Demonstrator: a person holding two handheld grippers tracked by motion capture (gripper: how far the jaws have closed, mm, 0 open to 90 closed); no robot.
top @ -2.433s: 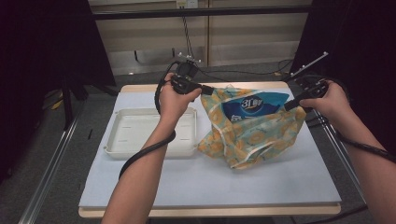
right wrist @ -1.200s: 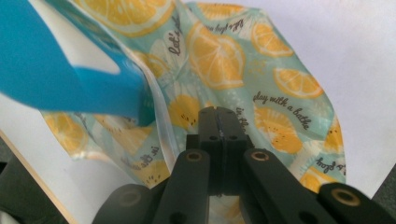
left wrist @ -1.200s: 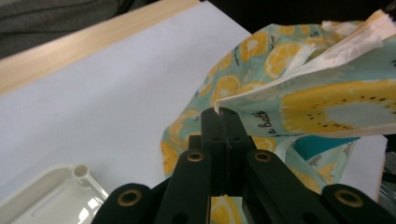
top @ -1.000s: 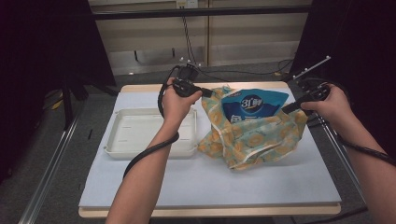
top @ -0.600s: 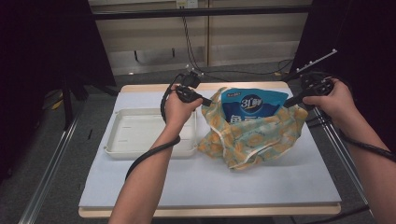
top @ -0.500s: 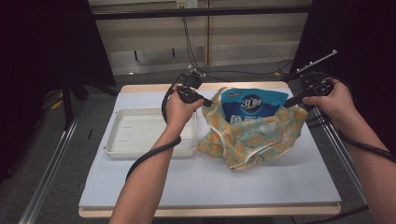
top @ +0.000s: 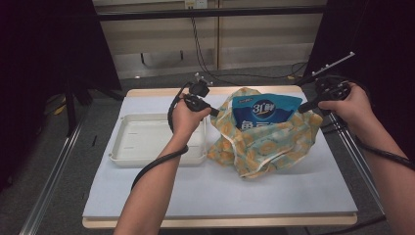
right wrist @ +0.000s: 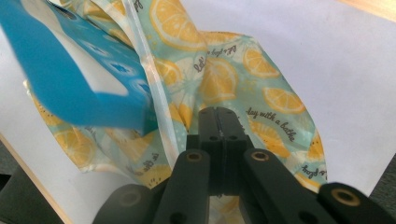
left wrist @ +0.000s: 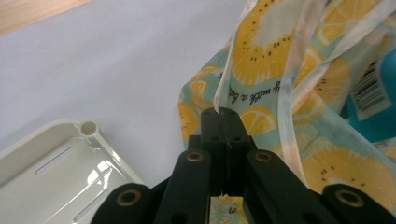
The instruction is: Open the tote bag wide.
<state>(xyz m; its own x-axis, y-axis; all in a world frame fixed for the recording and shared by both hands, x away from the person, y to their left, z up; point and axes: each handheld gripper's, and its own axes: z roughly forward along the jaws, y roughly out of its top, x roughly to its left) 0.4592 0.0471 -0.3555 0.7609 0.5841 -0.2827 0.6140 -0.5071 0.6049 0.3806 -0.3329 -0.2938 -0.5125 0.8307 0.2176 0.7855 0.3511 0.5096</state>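
A lemon-print fabric bag (top: pixel 266 142) lies on the white mat, with a blue packet (top: pixel 264 111) standing out of its mouth. My left gripper (top: pixel 215 112) is shut on the bag's left edge; in the left gripper view its jaws (left wrist: pixel 224 113) pinch the white-trimmed rim of the bag (left wrist: pixel 275 74). At the bag's right corner my right gripper (top: pixel 303 105) is shut on the cloth. The right gripper view has its jaws (right wrist: pixel 219 113) closed on the fabric (right wrist: pixel 261 98), the blue packet (right wrist: pixel 70 79) close at the left.
A shallow white tray (top: pixel 147 139) stands left of the bag, its corner (left wrist: pixel 70 154) near my left jaws. The white mat (top: pixel 220 191) covers the wooden table. Black cables trail from both grippers; dark floor and metal rails flank the table.
Both hands have sunk a little with the bag, so it slumps lower on the mat. The left hand moved slightly right and away. Both grips are unchanged.
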